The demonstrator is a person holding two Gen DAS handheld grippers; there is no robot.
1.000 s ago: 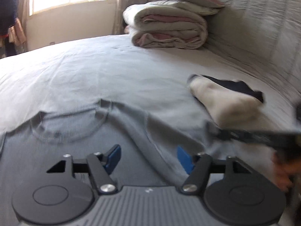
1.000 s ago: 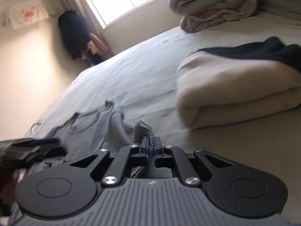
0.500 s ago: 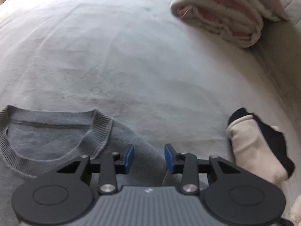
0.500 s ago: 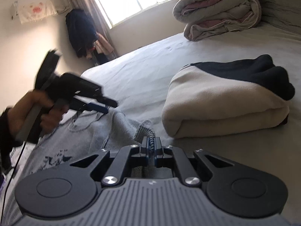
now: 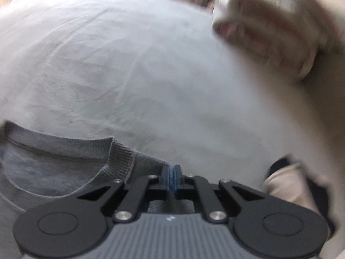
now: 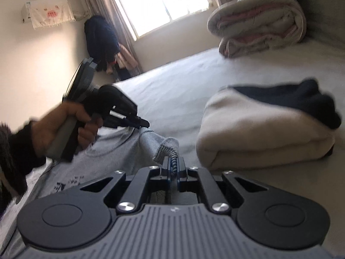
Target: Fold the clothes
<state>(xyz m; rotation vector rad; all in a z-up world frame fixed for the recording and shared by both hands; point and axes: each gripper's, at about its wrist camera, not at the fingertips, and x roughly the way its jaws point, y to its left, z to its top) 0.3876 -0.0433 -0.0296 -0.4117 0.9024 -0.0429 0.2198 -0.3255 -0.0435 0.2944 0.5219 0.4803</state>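
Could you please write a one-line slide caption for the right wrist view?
Right gripper pinches the grey sweatshirt cuff beside a folded cream garment.

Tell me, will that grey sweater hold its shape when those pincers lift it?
Probably not. The grey sweater already bunches and droops between the two pinch points, so it likely sags when raised. Its ribbed cuff looks thick, so the right gripper should hold without slipping.

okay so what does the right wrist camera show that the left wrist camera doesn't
Only the right wrist view: the bright window, the left hand, the dark print on the grey knit sweatshirt. Only the left: the sweatshirt's ribbed collar. Both: the folded cream-and-navy garment, the rolled quilt, and each view's own gripper, right gripper and left gripper, clamping the sweatshirt.
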